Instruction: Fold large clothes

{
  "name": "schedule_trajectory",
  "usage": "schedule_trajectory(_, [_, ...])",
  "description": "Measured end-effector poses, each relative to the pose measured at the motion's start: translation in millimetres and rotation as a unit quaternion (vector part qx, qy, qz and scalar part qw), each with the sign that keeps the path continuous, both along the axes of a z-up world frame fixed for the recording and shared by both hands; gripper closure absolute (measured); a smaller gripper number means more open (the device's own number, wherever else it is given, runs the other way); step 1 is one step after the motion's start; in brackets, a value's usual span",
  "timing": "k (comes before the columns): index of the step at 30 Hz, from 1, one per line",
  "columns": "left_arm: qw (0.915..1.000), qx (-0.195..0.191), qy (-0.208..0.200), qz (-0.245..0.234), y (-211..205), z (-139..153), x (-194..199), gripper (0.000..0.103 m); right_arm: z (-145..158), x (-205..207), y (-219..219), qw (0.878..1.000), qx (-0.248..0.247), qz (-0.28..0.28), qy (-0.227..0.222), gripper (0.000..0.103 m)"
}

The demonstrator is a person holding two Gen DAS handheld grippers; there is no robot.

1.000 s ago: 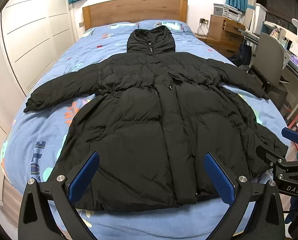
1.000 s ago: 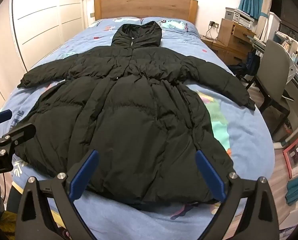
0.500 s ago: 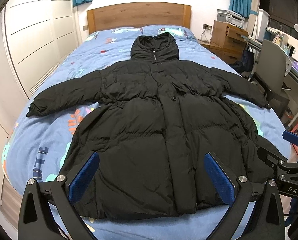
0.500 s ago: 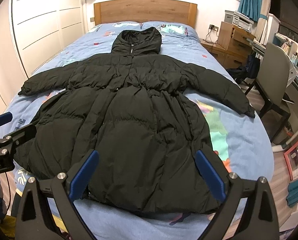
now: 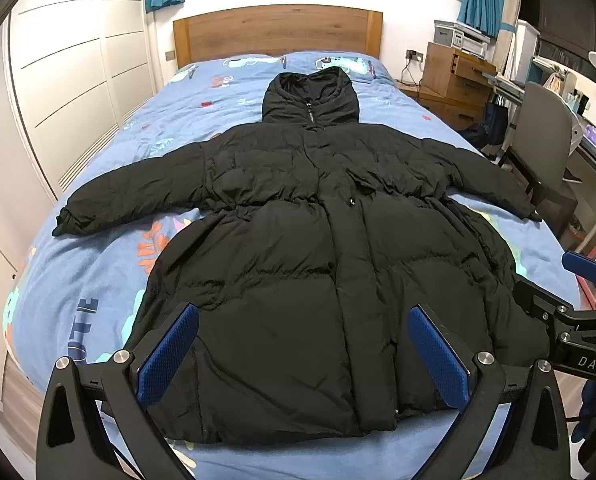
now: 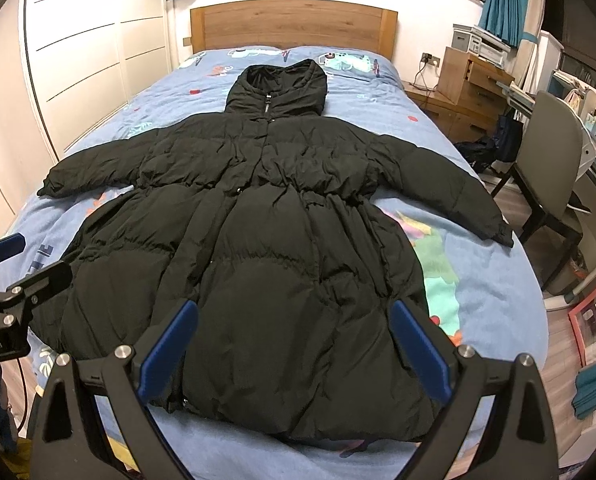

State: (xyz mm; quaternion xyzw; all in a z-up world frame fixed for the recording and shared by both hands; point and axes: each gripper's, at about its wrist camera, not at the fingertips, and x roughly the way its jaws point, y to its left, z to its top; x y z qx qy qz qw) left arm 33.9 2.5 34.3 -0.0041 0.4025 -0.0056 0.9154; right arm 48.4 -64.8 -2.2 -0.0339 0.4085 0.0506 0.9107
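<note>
Left wrist view shows our left gripper (image 5: 303, 354) and right gripper (image 6: 294, 350) with jaws spread, holding nothing, poised above the hem of the black coat (image 5: 321, 264), which lies flat, sleeves outspread, on the bed (image 5: 98, 264), presumably ready for folding.

Right gripper (image 5: 585, 344), lower right of the left wrist view: white letters "DAS" stood on its black body.
Left gripper (image 6: 2, 320), lower left of the right wrist view: white letters ending "obot.AI" stood on its black body, the start cut off by the frame edge.
Bedsheet (image 5: 98, 264), lower left of the left wrist view: large dark blue block letters were printed, partly under the coat (image 5: 317, 260), too incomplete to read.
</note>
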Motion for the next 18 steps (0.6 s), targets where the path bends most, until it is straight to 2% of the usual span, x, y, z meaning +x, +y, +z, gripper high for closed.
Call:
schedule_trajectory(10, [1.0000,0.000,0.004,0.003,10,2,6,0.001,1,10,2,1.000,0.002,0.001,0.005,0.005])
schedule_trajectory(18, [0.9981,0.045,-0.019,0.037,27,16,15,0.001,4,30,-3,1.000,0.015,0.000,0.004,0.005])
